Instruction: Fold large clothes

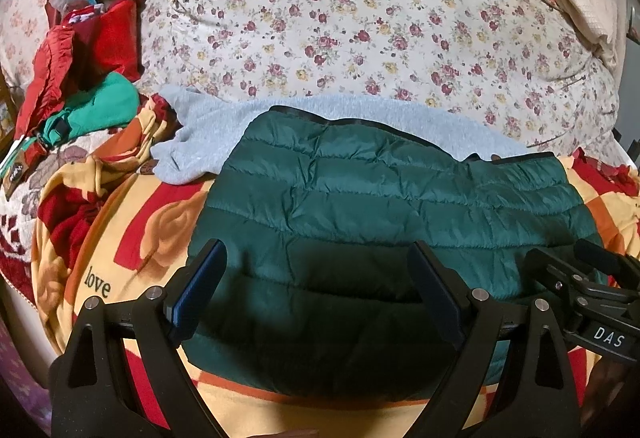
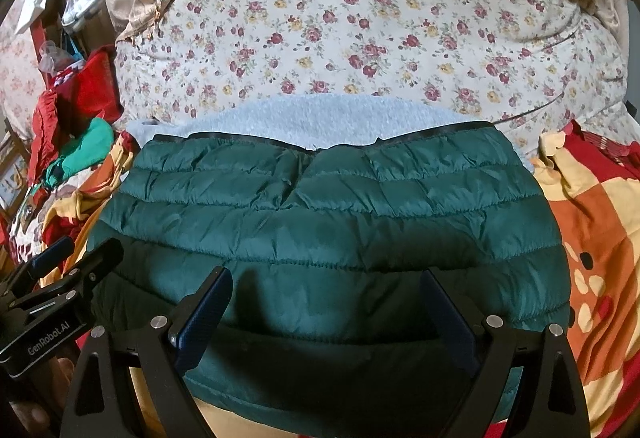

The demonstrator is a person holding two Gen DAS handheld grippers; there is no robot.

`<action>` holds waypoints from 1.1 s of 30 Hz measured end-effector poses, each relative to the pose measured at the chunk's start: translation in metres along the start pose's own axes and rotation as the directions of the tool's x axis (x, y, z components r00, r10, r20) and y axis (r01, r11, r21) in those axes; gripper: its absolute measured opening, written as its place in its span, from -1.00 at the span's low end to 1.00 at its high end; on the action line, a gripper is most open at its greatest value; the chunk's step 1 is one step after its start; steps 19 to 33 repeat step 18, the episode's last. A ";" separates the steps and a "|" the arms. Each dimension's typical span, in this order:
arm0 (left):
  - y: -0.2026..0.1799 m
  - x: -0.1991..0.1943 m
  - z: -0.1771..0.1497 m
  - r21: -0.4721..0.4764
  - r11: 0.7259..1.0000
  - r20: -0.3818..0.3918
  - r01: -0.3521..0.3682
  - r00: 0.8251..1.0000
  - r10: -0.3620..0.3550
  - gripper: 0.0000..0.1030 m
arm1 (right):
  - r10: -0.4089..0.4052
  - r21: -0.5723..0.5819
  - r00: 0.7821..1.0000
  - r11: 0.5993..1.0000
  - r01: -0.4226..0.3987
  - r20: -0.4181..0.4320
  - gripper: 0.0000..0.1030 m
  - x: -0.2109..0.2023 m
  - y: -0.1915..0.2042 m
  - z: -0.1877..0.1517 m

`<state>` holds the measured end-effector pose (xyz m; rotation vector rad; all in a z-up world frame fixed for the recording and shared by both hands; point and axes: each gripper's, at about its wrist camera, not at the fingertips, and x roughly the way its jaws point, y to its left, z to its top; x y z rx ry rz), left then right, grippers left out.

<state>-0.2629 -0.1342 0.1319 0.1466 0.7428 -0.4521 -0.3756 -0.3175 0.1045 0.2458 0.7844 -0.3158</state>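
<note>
Both the left gripper (image 1: 316, 258) and the right gripper (image 2: 326, 288) hang with jaws spread wide and gripping nothing, just above the near part of the folded green puffer jacket (image 1: 360, 206), which lies on a patterned blanket (image 1: 132, 238).

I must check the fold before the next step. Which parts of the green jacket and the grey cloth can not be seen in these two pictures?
- Green jacket, near edge: in both views the open right gripper and left gripper and their shadow cover it.
- Sleeves and front: none show in either view; hidden or folded under, cannot tell.
- Grey cloth: mostly under the jacket; its kind is unclear.
</note>
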 end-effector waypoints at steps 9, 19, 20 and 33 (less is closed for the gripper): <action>-0.004 0.002 0.001 0.001 1.000 -0.008 0.006 1.000 -0.006 0.78 | 0.004 -0.001 1.000 1.000 -0.004 -0.004 0.81 0.001 0.001 0.002; 0.004 0.006 0.006 -0.033 0.998 -0.027 0.050 0.998 -0.051 0.78 | 0.080 0.029 0.997 0.996 -0.081 0.006 0.81 0.003 -0.013 0.009; 0.004 0.006 0.006 -0.033 0.998 -0.027 0.050 0.998 -0.051 0.78 | 0.080 0.029 0.997 0.996 -0.081 0.006 0.81 0.003 -0.013 0.009; 0.004 0.006 0.006 -0.033 0.998 -0.027 0.050 0.998 -0.051 0.78 | 0.080 0.029 0.997 0.996 -0.081 0.006 0.81 0.003 -0.013 0.009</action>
